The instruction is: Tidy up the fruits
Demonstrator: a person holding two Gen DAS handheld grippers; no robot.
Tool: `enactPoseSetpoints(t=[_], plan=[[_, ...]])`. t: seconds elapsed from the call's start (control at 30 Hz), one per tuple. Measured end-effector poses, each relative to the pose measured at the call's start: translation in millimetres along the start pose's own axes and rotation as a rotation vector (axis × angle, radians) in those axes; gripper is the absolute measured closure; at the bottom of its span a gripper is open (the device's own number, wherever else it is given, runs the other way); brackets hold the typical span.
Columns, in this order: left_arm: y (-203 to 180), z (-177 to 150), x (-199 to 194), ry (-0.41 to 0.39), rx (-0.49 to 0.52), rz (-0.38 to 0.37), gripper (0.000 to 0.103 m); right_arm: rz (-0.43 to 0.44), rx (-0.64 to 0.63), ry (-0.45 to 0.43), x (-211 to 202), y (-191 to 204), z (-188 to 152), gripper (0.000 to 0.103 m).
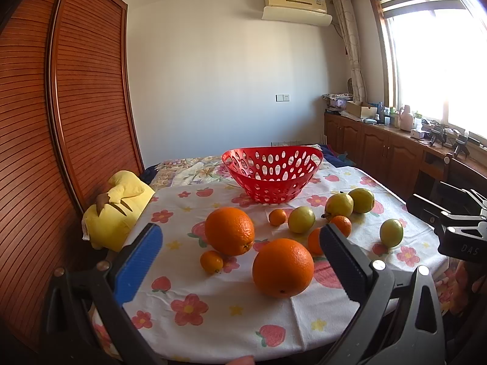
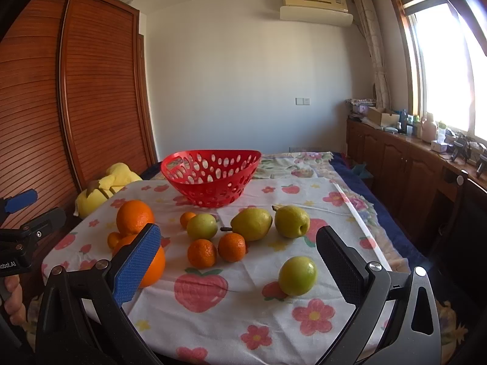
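A red perforated basket (image 1: pixel 272 176) (image 2: pixel 211 179) stands empty at the far side of the flowered tablecloth. In front of it lie two large oranges (image 1: pixel 283 267) (image 1: pixel 229 234), several small mandarins (image 2: pixel 201 253) and several green-yellow pears and apples (image 2: pixel 297 275) (image 2: pixel 252 223). My left gripper (image 1: pixel 240 255) is open and empty, hovering at the near table edge with the large oranges between its fingers' lines. My right gripper (image 2: pixel 237 258) is open and empty, above the near edge facing the mandarins and a green apple.
A yellow plush toy (image 1: pixel 117 213) lies at the table's left edge beside a brown slatted wardrobe (image 1: pixel 61 121). A wooden sideboard (image 2: pixel 411 176) with clutter runs under the window at right. The right gripper's body (image 1: pixel 456 228) shows at the left view's right edge.
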State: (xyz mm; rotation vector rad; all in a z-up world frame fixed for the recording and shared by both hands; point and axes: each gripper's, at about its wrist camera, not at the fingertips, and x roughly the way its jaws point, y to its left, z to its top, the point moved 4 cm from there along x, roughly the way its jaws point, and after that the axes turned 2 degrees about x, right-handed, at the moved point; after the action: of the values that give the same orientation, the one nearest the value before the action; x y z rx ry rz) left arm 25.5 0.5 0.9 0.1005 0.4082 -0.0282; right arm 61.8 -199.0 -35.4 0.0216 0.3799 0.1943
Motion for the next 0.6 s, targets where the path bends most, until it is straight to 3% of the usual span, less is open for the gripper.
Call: enactPoseSetpoints(t=[0.6], plan=[[1.5,4.0,-4.5,-0.011,-0.003,-0.002,0.000,0.000,-0.001,-0.001,-0.5,0.3,0.1,0.000]])
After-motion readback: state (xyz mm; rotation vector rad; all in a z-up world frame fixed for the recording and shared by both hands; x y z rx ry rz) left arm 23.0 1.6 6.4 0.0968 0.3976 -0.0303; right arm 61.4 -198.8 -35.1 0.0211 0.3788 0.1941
